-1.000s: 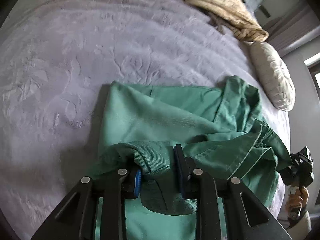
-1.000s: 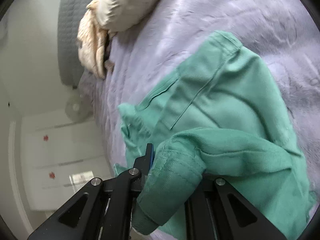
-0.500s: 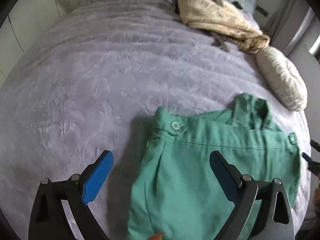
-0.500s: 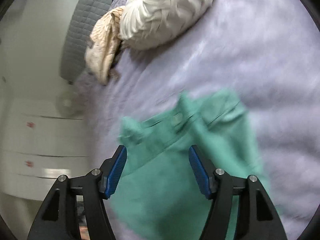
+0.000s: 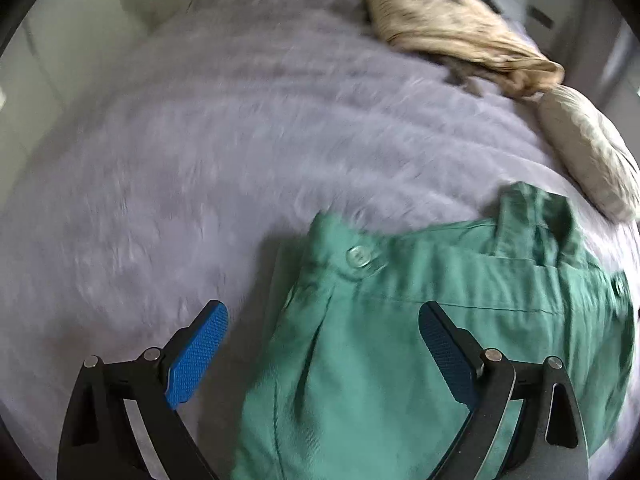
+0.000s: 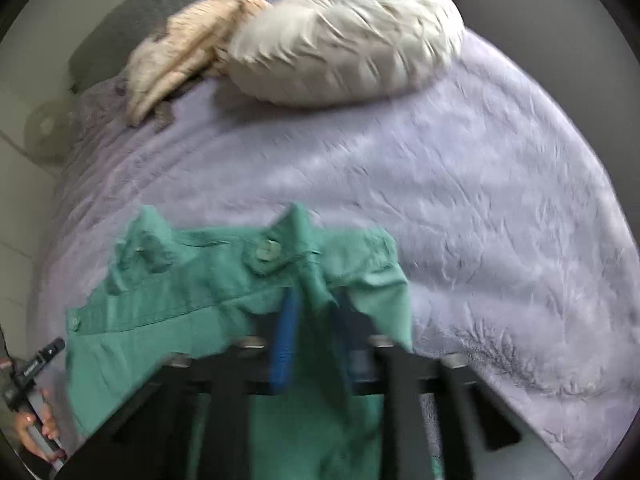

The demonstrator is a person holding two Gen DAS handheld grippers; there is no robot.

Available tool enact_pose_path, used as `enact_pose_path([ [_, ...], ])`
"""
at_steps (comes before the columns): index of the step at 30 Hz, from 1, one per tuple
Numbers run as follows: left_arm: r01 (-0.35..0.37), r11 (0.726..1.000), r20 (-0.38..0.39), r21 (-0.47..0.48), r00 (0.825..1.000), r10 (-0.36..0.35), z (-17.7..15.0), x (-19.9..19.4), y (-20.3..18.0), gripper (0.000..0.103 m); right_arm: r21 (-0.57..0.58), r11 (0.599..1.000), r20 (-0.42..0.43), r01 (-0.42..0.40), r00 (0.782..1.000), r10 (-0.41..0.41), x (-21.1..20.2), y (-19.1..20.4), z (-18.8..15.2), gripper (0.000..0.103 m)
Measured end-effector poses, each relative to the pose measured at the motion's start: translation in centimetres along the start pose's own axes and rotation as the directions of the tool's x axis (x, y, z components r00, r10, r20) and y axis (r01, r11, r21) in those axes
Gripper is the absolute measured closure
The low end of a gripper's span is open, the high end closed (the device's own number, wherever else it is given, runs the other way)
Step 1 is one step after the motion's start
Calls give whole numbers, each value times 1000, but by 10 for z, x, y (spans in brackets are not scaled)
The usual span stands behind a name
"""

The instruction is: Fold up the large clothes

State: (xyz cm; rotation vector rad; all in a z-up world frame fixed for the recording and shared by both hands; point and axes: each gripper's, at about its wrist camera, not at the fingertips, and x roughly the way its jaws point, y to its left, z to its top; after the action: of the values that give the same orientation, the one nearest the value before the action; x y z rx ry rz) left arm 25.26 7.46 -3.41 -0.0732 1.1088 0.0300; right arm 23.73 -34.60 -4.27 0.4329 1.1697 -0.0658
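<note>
On the lavender bedspread [image 5: 200,160], at approx 5 o'clock in the left wrist view, lies the green garment [image 5: 400,340], folded, w/ its buttoned waistband edge toward 12 o'clock. Left tool [image 5: 322,350] hangs above it w/ jaws spread wide and nothing gripped: the blue pad [image 5: 198,360] at 7 o'clock sits over bare bedspread just beside the garment's left edge, the other pad over the green cloth at approx 5 o'clock. Garment's left fold runs up between the two pads. A round button [image 5: 357,257] shows near the garment's top left corner, towards 12 o'clock from the tool.

Right wrist view is blurred. Right tool [image 6: 316,336] has its jaws closing to a narrow gap, w/ a ridge of green cloth [image 6: 316,288] between the pads just below a second button [image 6: 267,254]; pads look pressed on it. Garment spreads from 6 to 9 o'clock around that tool, its right edge draped at approx 3 o'clock of the pads. At 8 o'clock a person's hand [image 6: 38,432] holds the left tool's handle.

White pillow [image 6: 344,40] and beige cloth [image 6: 188,40] lie at 12 o'clock, well apart from the garment.
</note>
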Motion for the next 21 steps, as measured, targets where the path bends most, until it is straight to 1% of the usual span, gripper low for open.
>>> enact_pose_path([
  [1,24,999,1,25,1000,-24,-2,-4,-4,6,-13,999,6,-33,999,33,-6,5,-1,93],
  [3,38,998,-21,43,999,-37,-7,-1,-6,6,-56,995,-12,-82,997,82,-10,16,-5,93],
  [4,30,998,-42,57,999,-27,-12,7,-8,6,-81,994,-21,-76,997,75,-8,20,-7,93],
  [6,0,998,-87,68,996,6,-22,26,-8,6,-107,994,-43,-29,999,24,8,23,-10,93],
  [8,-41,997,-132,65,990,49,-35,52,-2,6,-61,998,-68,17,997,-21,30,9,-12,93],
  [9,-40,998,-140,58,989,48,-40,60,2,5,-16,999,-87,43,995,-44,44,-4,-13,96],
  [10,3,1000,-131,16,991,-1,-47,66,12,5,33,997,-112,63,992,-59,58,-21,-15,100],
  [11,26,1000,-126,-16,992,-28,-50,67,18,4,69,996,-123,50,992,-41,65,-31,-17,103],
  [12,36,998,-130,-46,991,-42,-51,68,24,4,130,992,-123,-3,992,19,71,-47,-21,103],
  [13,29,998,-136,-58,990,-36,-50,66,27,4,166,986,-116,-35,992,54,71,-55,-23,103],
  [14,4,999,-140,-51,990,-11,-49,63,28,4,186,982,-110,-37,992,58,68,-60,-24,103],
  [17,-72,997,-128,-9,989,70,-47,43,37,4,151,988,-111,16,994,1,55,-58,-24,103],
  [18,-78,997,-117,-7,990,77,-48,36,41,4,131,991,-118,40,993,-24,48,-56,-25,103],
  [21,-75,997,-94,-10,993,74,-57,10,53,4,102,994,-97,49,995,-39,26,-49,-34,102],
])
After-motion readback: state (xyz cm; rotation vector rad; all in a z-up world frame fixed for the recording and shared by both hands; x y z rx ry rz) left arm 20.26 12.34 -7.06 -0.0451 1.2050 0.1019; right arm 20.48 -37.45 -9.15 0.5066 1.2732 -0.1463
